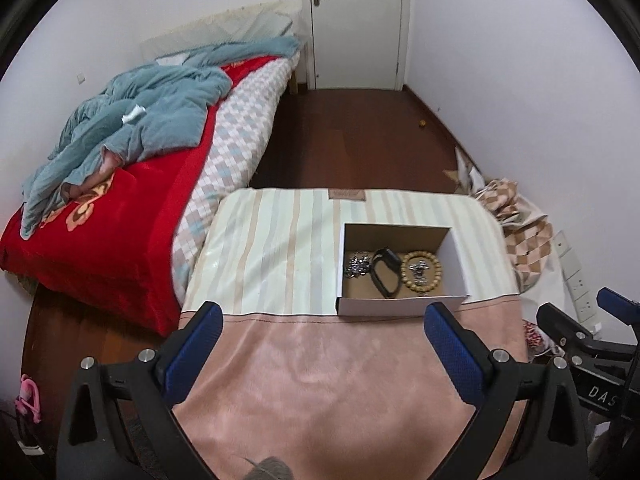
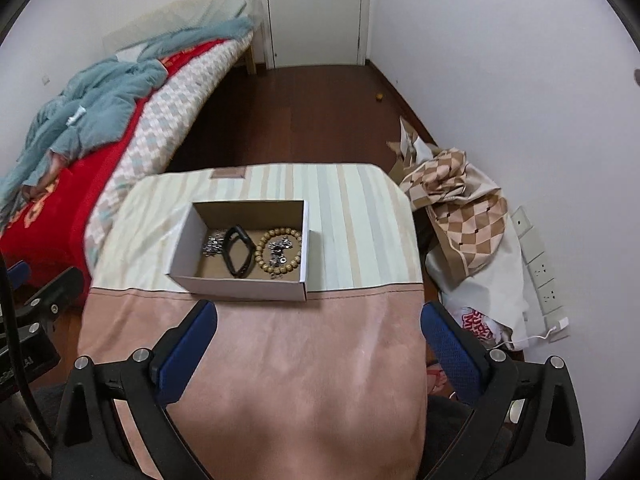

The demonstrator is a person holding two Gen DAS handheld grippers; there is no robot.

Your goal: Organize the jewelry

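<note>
An open cardboard box (image 1: 454, 264) (image 2: 182, 236) stands on a cloth-covered table (image 1: 280, 252) (image 2: 360, 216). Inside lie a silver chain (image 1: 357, 265) (image 2: 213, 245), a black band (image 1: 385, 271) (image 2: 239, 251) and a wooden bead bracelet (image 1: 407, 278) (image 2: 262, 258) with a silver piece (image 1: 420, 271) (image 2: 279, 250) in its middle. My left gripper (image 1: 324, 320) is open and empty, in front of the box. My right gripper (image 2: 318, 316) is open and empty, just short of the box's near wall. The right gripper also shows at the left view's right edge (image 1: 576, 320).
A bed (image 1: 132, 208) (image 2: 60, 184) with a red cover and a blue blanket stands left of the table. Checkered cloth and bags (image 1: 520, 220) (image 2: 468, 216) are piled on the floor to the right. A white door (image 1: 356, 20) (image 2: 316, 8) is at the far end.
</note>
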